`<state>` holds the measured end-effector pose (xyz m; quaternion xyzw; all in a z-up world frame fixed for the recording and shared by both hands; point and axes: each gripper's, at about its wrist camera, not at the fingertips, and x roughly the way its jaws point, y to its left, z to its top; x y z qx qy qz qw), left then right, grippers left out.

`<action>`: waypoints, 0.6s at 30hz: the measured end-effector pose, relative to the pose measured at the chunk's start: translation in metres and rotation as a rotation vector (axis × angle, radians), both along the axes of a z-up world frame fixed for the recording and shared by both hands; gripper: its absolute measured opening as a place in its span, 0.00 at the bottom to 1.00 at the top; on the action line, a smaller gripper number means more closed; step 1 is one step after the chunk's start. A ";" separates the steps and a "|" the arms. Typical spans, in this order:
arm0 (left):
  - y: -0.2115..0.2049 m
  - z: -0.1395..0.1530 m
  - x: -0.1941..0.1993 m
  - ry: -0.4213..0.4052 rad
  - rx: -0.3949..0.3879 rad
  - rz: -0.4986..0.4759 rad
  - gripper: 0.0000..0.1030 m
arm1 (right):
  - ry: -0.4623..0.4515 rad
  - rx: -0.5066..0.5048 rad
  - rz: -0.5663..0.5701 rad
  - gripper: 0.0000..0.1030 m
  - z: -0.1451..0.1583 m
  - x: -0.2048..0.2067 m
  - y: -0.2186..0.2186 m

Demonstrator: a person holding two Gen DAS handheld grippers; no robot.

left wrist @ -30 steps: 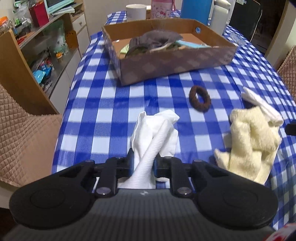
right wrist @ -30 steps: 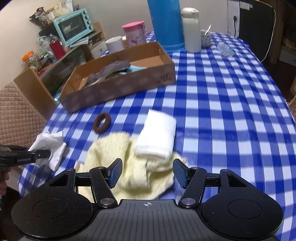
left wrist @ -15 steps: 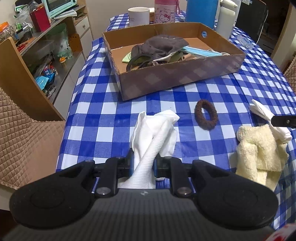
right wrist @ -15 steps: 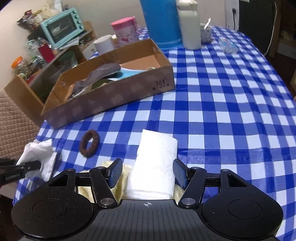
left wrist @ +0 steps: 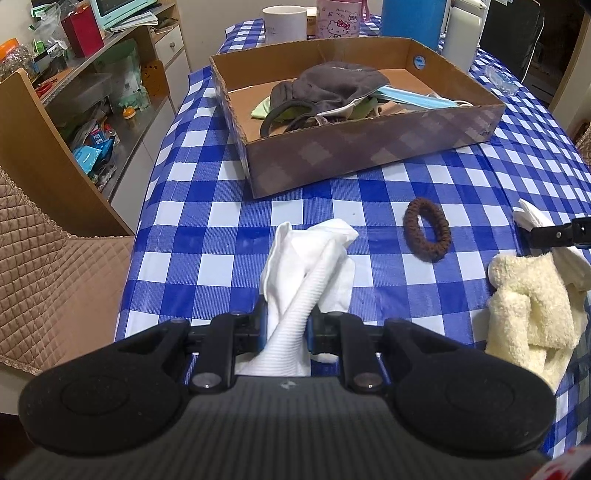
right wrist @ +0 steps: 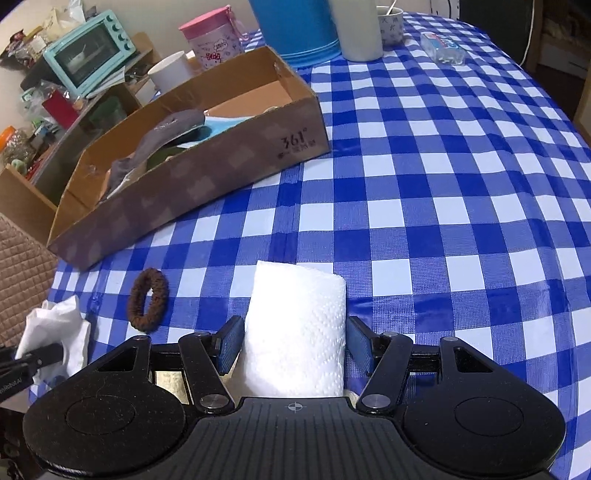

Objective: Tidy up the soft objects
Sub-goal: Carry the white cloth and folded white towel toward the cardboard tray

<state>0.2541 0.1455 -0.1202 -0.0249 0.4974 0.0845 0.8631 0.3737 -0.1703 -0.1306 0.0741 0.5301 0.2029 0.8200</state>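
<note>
My left gripper (left wrist: 286, 326) is shut on a white ribbed cloth (left wrist: 314, 266) above the checked tablecloth; the cloth also shows in the right wrist view (right wrist: 55, 328). My right gripper (right wrist: 293, 345) has its jaws against both sides of a folded white paper towel (right wrist: 295, 328), which also shows in the left wrist view (left wrist: 535, 221). A cream fluffy towel (left wrist: 528, 306) lies under it. A brown hair scrunchie (left wrist: 426, 229) lies between the two. The cardboard box (left wrist: 369, 155) ahead holds a grey cap, a blue mask and other soft items.
Behind the box stand a white mug (left wrist: 284, 24), a pink Hello Kitty cup (left wrist: 340, 18), a blue jug (right wrist: 295, 29) and a white bottle (right wrist: 356, 27). A quilted chair (left wrist: 48, 273) and cluttered shelves (left wrist: 92, 88) are left of the table.
My right gripper moved forward around the paper towel and narrowed onto it, lifting it off the cream towel. My left gripper rose with the white cloth.
</note>
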 end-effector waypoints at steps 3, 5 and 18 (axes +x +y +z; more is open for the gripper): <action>0.000 -0.001 0.001 0.002 0.005 0.000 0.16 | -0.016 -0.019 0.024 0.59 0.000 -0.001 0.003; 0.000 -0.001 0.001 0.002 0.007 0.002 0.16 | -0.039 -0.025 0.042 0.54 0.001 -0.003 0.003; 0.001 0.007 -0.002 -0.017 0.015 0.006 0.16 | -0.134 -0.033 0.103 0.43 0.015 -0.015 0.002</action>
